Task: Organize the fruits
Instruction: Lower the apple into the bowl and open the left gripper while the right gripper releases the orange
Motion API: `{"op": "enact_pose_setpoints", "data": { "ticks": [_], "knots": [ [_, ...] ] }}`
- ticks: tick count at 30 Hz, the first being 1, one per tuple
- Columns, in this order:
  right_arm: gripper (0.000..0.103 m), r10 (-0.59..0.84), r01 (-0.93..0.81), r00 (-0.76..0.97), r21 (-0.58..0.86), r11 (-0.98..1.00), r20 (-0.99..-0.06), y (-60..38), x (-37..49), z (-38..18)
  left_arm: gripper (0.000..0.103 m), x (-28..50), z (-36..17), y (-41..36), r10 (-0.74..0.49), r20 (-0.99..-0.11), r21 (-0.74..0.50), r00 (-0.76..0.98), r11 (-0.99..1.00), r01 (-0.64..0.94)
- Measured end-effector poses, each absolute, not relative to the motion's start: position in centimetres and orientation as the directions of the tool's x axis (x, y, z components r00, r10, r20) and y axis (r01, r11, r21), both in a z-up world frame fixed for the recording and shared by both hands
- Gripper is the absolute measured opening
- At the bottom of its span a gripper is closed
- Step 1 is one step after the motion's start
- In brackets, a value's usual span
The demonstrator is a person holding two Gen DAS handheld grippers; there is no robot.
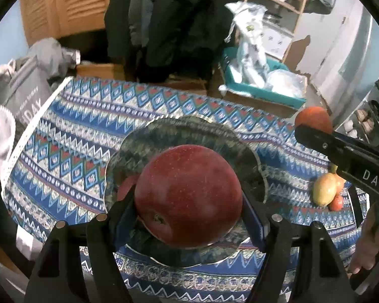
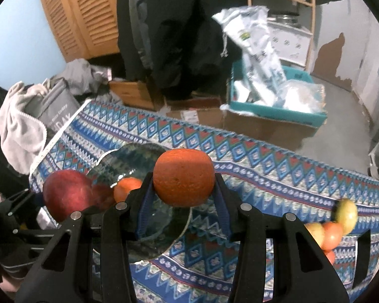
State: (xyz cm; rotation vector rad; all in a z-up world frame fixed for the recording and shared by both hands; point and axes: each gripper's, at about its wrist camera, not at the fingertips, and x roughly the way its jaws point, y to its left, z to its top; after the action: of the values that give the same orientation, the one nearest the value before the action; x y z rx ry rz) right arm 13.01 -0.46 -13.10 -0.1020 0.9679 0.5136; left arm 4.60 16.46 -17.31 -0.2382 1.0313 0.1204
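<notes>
My left gripper [image 1: 189, 199] is shut on a big red apple [image 1: 188, 194] and holds it over a shiny scalloped glass plate [image 1: 189, 131] on the patterned cloth. My right gripper [image 2: 183, 184] is shut on an orange [image 2: 184, 176] just right of and above the plate [image 2: 128, 159]. The apple shows at the left of the right wrist view [image 2: 68, 194]. The orange [image 1: 313, 118] and the right gripper's finger [image 1: 341, 149] show at the right of the left wrist view. The plate mirrors both fruits.
A pile of yellow-red fruits [image 1: 327, 189] lies on the cloth at the right, also in the right wrist view [image 2: 338, 224]. Behind the table are a teal box with plastic bags [image 2: 273, 101], cardboard boxes, a grey bag [image 1: 25, 98] and hanging dark clothes.
</notes>
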Motion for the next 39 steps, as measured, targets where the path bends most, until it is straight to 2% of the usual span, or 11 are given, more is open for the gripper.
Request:
{"op": "enact_pose_setpoints", "data": {
  "ticks": [18,39],
  "knots": [
    [0.045,0.368,-0.486,0.284,0.198,0.852,-0.885,2.4,13.7,-19.2,0.076,4.9,-22.3,17.2,-0.046,-0.930,-0.144,0.366,0.959,-0.245],
    [0.046,0.371,-0.492,0.210,0.230,0.840,-0.905,2.7,13.5,-21.1,0.076,5.0,-25.8,16.3,-0.063,-0.975,-0.115,0.211,0.963,-0.242]
  ]
}}
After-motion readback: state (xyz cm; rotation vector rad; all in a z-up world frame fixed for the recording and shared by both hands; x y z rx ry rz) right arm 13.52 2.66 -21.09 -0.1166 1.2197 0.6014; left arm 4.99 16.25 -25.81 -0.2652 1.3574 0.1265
